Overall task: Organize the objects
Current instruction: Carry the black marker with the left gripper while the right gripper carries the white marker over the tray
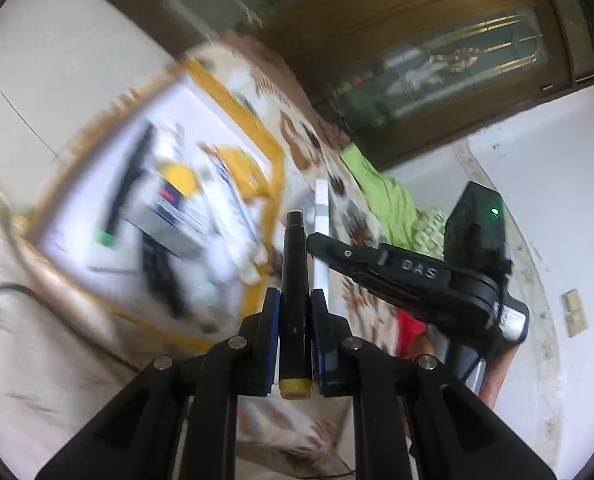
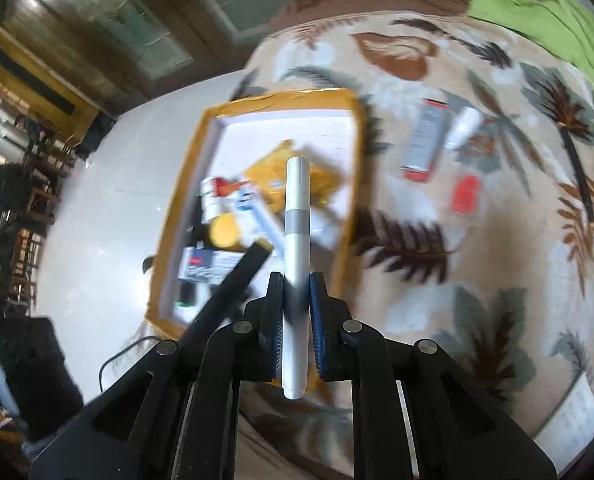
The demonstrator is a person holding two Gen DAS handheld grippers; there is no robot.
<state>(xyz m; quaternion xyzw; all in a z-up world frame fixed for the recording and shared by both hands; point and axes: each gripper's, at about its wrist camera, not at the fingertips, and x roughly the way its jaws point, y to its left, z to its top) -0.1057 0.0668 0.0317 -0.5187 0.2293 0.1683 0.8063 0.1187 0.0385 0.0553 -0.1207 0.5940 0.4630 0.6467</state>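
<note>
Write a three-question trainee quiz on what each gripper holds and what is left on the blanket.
1. True or false: the left gripper is shut on a black marker.
2. What does the right gripper hold?
A. white marker
B. a spoon
C. nothing
3. Fill in: the yellow-edged box lies on a ____-patterned blanket.

Key: 1 true; 2 A; 3 palm.

"DAS" on right gripper (image 1: 413,270) (raised letters)
</note>
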